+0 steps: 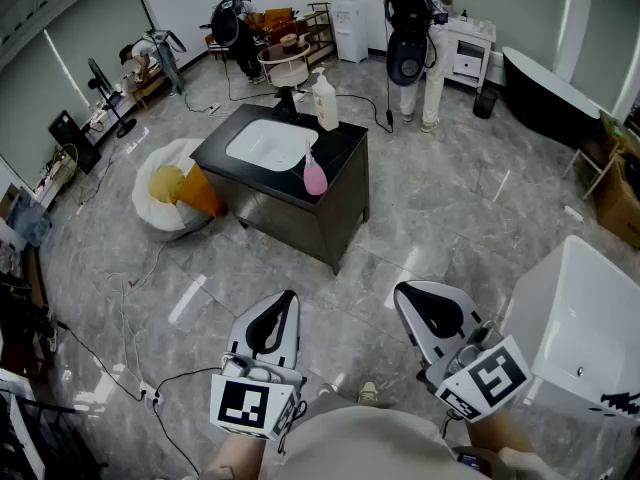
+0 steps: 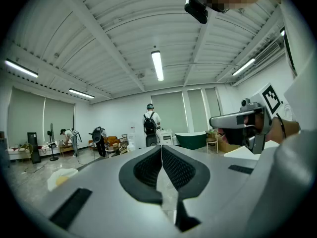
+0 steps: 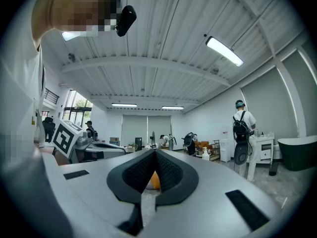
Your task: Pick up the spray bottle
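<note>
Pink plastic spray bottle (image 1: 313, 173) upright on black worktop (image 1: 345, 148), upper centre; left tool (image 1: 288, 300) and right tool (image 1: 404, 295) both clenched, empty, lower frame.

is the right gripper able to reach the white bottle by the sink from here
Probably not yet: the right gripper is held near the person, with open floor between it and the black vanity where the white bottle stands. Nothing blocks the path, but its jaws are shut.
</note>
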A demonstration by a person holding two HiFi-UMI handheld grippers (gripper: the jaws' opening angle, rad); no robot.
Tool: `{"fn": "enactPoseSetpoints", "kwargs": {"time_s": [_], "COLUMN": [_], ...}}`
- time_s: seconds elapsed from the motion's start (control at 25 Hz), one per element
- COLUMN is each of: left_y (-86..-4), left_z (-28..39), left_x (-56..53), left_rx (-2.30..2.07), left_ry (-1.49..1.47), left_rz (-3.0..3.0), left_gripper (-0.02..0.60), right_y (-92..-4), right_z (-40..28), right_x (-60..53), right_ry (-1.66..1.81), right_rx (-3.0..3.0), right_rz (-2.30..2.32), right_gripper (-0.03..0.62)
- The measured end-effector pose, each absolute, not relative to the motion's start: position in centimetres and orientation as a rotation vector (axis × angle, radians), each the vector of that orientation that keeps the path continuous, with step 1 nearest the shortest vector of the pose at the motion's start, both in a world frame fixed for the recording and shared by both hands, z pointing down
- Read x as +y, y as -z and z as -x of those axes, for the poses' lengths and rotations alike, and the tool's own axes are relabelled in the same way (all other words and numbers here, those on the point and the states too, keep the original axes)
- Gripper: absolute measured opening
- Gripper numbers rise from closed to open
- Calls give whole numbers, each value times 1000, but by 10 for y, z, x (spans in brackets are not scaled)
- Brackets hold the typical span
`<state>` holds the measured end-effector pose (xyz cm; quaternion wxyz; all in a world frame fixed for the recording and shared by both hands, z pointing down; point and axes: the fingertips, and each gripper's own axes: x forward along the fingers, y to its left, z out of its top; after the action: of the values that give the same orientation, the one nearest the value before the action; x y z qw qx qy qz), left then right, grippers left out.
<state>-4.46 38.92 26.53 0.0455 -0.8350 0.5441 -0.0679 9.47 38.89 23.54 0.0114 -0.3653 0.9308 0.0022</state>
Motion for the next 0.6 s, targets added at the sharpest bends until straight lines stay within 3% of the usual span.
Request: {"fn": "enactPoseSetpoints", "kwargs": {"time_s": [0.6], "left_y": [-264], "left_z": [33], "left_x": [392], "left_rx": [1688], "left_ry": [154], "left_rz": [2588], "left_gripper": [21], "right_y": [-243], "right_z": [-109], "right_x": [388], "right_ry": [12], "right_rx": [2935], "right_rz": [1161], "right_gripper": [29]}}
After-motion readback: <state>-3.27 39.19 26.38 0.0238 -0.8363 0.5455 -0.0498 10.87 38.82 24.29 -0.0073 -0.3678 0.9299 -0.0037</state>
